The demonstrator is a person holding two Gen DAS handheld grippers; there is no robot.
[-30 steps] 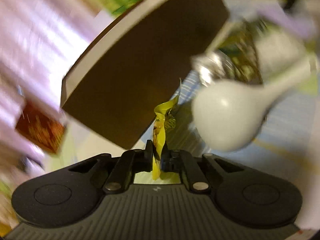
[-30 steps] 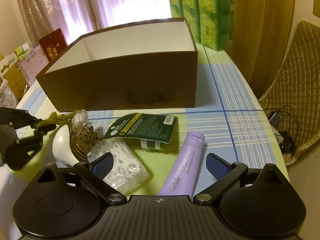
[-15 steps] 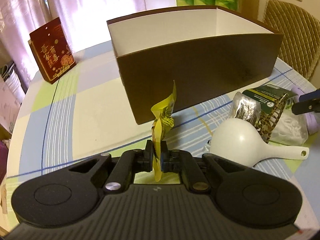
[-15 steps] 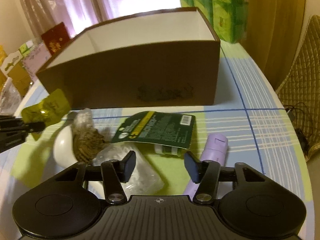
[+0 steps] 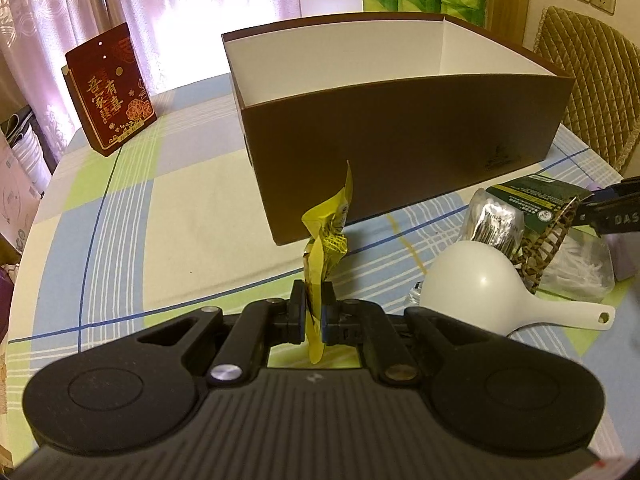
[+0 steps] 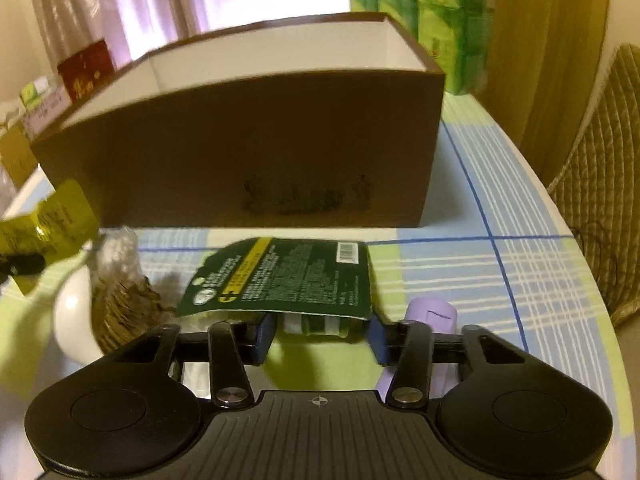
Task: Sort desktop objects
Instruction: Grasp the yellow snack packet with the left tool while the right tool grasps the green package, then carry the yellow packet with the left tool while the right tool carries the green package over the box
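Note:
My left gripper (image 5: 313, 312) is shut on a crumpled yellow sachet (image 5: 326, 236), held upright above the checked tablecloth in front of the big brown box (image 5: 400, 148). From the right wrist view the same sachet (image 6: 52, 216) shows at the far left. My right gripper (image 6: 320, 334) stands open, its blue pads on either side of the near edge of a dark green battery card (image 6: 288, 276). A purple tube (image 6: 430, 314) lies just right of it, a white spoon (image 6: 74, 316) and a woven hair claw (image 6: 120, 308) to the left.
The brown box (image 6: 260, 152) is open-topped with a white inside. A red gift box (image 5: 110, 88) stands at the table's far left. Green tissue packs (image 6: 420, 8) are stacked behind. A quilted chair (image 5: 592, 84) is at the right edge. A foil packet (image 5: 494, 220) and a cotton swab bag (image 5: 576, 272) lie by the spoon (image 5: 480, 284).
My left gripper swung up and levelled off with the sachet still in it. My right gripper came down and forward to the green card, its fingers narrowing around the card's near edge.

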